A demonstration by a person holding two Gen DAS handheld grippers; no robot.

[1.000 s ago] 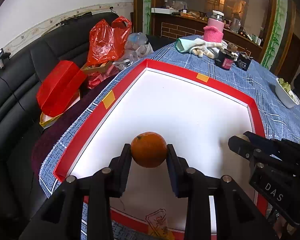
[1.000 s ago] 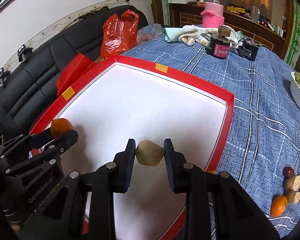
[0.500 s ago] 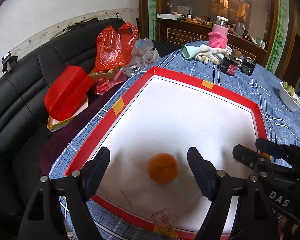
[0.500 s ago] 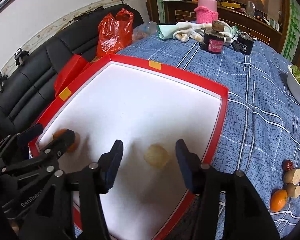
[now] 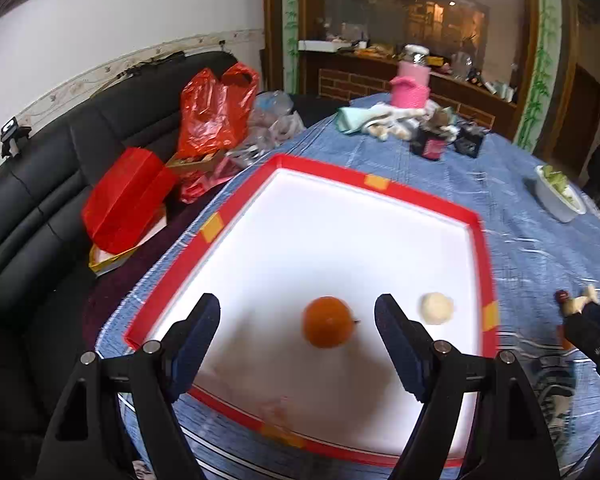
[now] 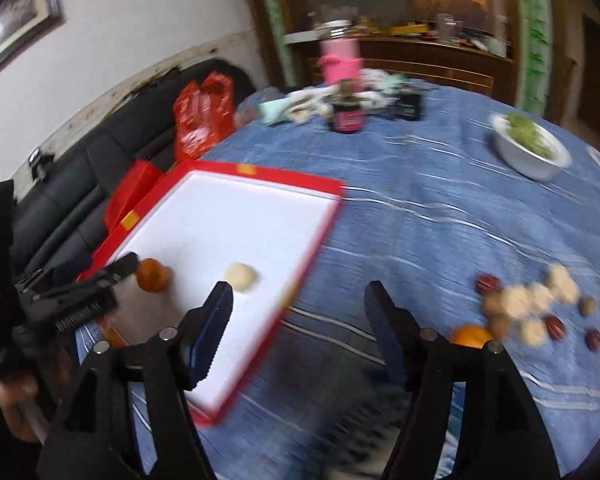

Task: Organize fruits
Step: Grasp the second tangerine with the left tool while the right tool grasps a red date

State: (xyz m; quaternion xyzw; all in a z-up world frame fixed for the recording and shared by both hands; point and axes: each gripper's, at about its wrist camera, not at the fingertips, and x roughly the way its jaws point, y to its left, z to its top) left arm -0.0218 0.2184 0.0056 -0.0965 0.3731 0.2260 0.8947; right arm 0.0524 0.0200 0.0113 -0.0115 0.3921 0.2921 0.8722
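Right gripper [image 6: 298, 320] swung off tray [image 6: 320, 226]; loose fruits [image 6: 532, 304] beside it.

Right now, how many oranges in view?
2. One orange lies in the red tray, near the left hand-held gripper. The second orange sits on the blue tablecloth, partly hidden behind the right hand-held gripper.

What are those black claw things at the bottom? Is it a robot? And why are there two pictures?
No robot: a person holds a tool in each hand. Each tool carries a camera, so you get two pictures. One looks past the left hand-held gripper, the other past the right hand-held gripper. Both are open and hold nothing. In the red-edged white tray lie an orange and a pale fruit. More fruits wait in a pile on the blue tablecloth.
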